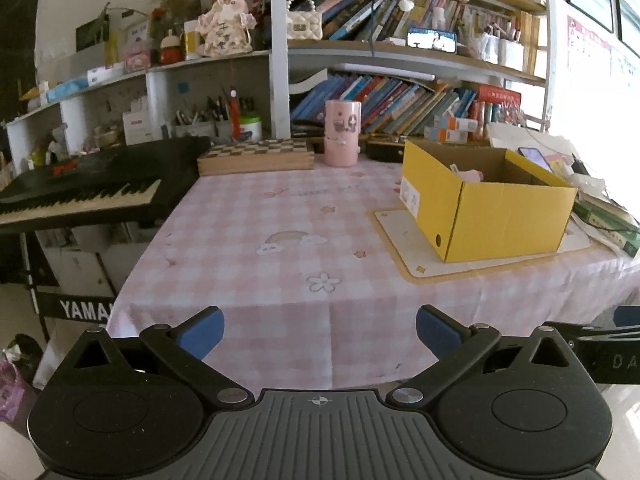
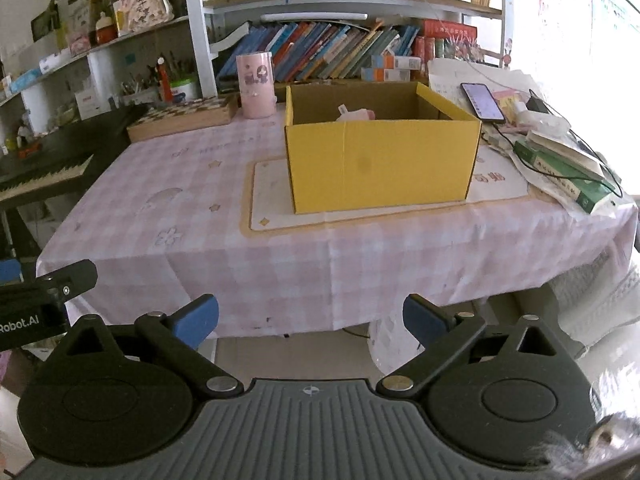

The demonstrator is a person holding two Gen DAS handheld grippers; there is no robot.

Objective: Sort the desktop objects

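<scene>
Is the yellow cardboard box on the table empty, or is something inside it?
Not empty: the open-topped yellow cardboard box holds a pale pink object; its identity is unclear.

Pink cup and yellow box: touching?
Apart. The left wrist view shows bare tablecloth between the pink cup and the yellow box.

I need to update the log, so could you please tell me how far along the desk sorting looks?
Seemingly near its end: a pale pink object already lies inside the open yellow cardboard box. Nothing is in hand; the left gripper and right gripper are open and empty. The pink checked tablecloth shows no loose items in front; the pink cylindrical container remains at the back.
</scene>
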